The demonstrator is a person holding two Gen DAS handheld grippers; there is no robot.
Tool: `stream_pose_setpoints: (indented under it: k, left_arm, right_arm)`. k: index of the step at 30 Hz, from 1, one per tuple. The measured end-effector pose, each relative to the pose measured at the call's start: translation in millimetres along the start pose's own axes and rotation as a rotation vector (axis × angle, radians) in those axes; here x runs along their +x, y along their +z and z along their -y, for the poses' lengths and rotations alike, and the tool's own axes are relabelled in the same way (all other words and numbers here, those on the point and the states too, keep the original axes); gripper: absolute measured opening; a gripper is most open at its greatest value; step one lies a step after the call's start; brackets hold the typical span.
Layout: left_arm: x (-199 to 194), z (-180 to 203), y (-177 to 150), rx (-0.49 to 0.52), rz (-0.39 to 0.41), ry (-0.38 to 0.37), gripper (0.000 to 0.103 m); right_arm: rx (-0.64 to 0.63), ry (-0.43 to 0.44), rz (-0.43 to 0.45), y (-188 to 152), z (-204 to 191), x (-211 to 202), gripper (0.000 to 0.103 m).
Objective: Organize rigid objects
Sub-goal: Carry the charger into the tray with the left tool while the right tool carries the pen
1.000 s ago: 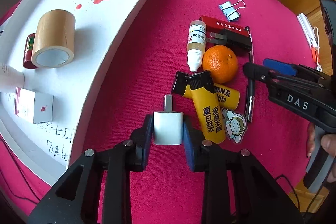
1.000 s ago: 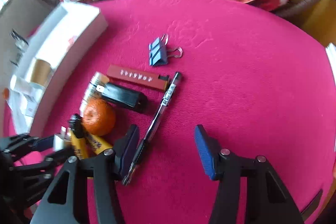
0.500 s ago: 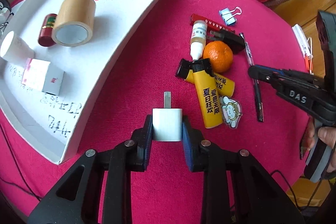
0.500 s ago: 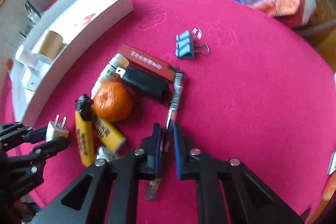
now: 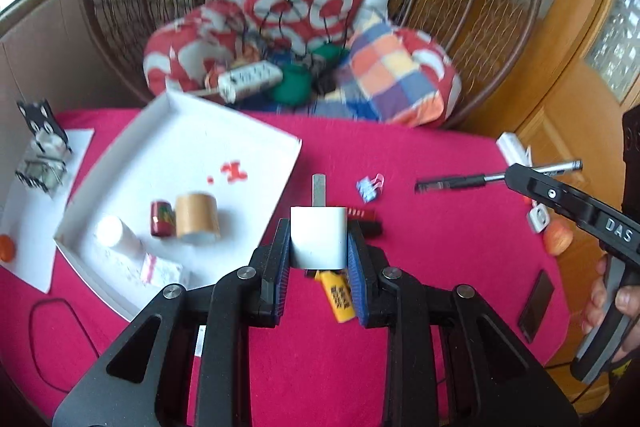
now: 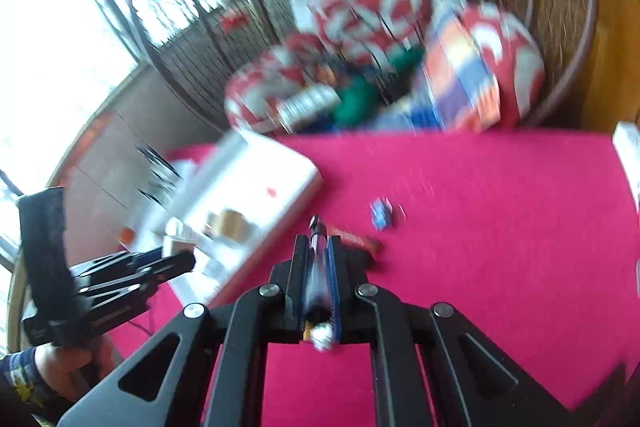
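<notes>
My left gripper [image 5: 318, 247] is shut on a white plug adapter [image 5: 318, 241], prongs pointing forward, lifted above the red tablecloth. My right gripper [image 6: 318, 259] is shut on a black pen [image 6: 317, 259] and holds it in the air; in the left wrist view the pen [image 5: 460, 182] sticks out sideways from the right gripper [image 5: 516, 177]. The white tray [image 5: 280, 187] lies at the left with a tape roll [image 5: 197, 217], a red can [image 5: 161, 219], a white bottle [image 5: 118, 235] and a small box [image 5: 160, 269]. The right wrist view is blurred.
On the cloth lie a blue binder clip [image 5: 369, 187], a red box [image 5: 360, 214], a yellow lighter [image 5: 338, 293], a dark phone [image 5: 536, 307] and an apple [image 5: 558, 237]. Cushions and a wicker chair [image 5: 320, 27] stand behind the table.
Both grippers have risen and tilted up from the table. The right gripper has lifted the pen off the cloth. The left still holds the adapter, now higher.
</notes>
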State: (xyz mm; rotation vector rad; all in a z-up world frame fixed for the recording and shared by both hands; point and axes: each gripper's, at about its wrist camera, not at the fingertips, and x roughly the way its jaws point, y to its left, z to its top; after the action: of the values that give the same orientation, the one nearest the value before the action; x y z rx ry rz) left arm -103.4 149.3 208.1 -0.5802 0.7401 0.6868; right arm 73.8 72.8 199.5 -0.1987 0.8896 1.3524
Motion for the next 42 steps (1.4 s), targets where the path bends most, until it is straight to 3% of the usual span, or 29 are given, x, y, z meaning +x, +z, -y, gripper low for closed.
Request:
stream_pose_setpoints:
  k: [5, 16, 34, 42]
  left_arm:
    - [-35, -7, 16, 0.001, 0.084, -0.013, 0.025]
    - [-74, -46, 33, 0.013, 0.172, 0.003, 0.025]
    - [-82, -147, 34, -0.083, 0.156, 0.025, 0.025]
    - [-46, -197, 36, -0.082, 0.068, 0.041, 0.025]
  right_arm:
    - [-0.054, 0.043, 0.105, 14, -33, -39, 0.006]
    - [-0.08, 0.104, 0.189, 28, -85, -51, 0.006]
    - [-0.081, 0.14, 0.125, 26, -150, -2, 0.006]
    - [-0.091, 0.112, 0.004, 9, -169, 52, 0.006]
